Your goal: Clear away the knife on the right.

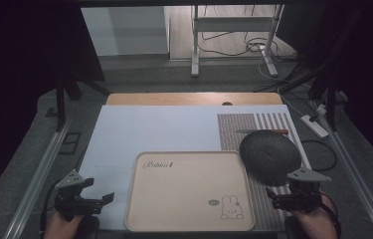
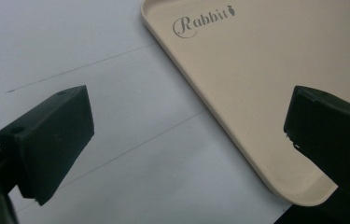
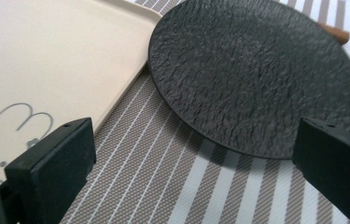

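Note:
A beige tray (image 1: pixel 189 199) printed with "Rabbit" and a rabbit drawing lies at the table's front middle, with nothing on it. A dark, rough-textured round plate (image 1: pixel 269 157) rests on the striped placemat (image 1: pixel 273 122) right of the tray, its rim touching or just overlapping the tray's right edge. My left gripper (image 1: pixel 98 190) hovers left of the tray, open with nothing between its jaws. In the left gripper view the left gripper (image 2: pixel 186 140) looks over the tray's corner (image 2: pixel 256 93). My right gripper (image 1: pixel 278 197), also open, sits just in front of the plate (image 3: pixel 256 74). The right gripper (image 3: pixel 193 172) is over the placemat (image 3: pixel 163 177), holding nothing.
A thin brown stick (image 1: pixel 266 131) lies on the placemat behind the plate, and its end (image 3: pixel 338 33) is in the right gripper view. A pale mat (image 1: pixel 149 134) covers the table's left and middle. Metal rails run along both sides; a stand and cables are on the floor beyond.

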Demonstrator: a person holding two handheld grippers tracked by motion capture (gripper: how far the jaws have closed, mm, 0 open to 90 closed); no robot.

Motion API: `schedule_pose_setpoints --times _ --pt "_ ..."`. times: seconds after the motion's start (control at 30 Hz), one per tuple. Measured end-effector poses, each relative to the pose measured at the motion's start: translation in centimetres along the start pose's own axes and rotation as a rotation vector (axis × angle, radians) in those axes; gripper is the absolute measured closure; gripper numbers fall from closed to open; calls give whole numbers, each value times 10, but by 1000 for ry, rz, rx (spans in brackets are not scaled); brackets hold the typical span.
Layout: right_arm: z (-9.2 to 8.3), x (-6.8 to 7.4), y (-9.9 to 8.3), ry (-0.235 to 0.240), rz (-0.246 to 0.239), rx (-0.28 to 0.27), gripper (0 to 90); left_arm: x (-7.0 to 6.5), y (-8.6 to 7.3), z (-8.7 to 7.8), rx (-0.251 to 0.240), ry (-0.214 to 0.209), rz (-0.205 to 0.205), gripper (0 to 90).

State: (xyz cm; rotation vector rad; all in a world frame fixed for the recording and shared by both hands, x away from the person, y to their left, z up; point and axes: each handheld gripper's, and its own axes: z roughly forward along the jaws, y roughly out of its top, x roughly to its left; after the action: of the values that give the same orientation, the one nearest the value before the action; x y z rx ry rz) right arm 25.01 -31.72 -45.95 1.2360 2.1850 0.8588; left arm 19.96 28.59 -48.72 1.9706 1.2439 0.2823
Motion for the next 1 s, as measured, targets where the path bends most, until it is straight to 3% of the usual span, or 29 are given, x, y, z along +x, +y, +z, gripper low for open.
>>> schedule_pose_setpoints --times 0.2,1.0 --pt "-1 -6 -1 35 55 -2 0 1 1 1 -1 -4 0 17" --pt "5 -8 2 100 49 45 0 0 0 1 3 1 -3 17"
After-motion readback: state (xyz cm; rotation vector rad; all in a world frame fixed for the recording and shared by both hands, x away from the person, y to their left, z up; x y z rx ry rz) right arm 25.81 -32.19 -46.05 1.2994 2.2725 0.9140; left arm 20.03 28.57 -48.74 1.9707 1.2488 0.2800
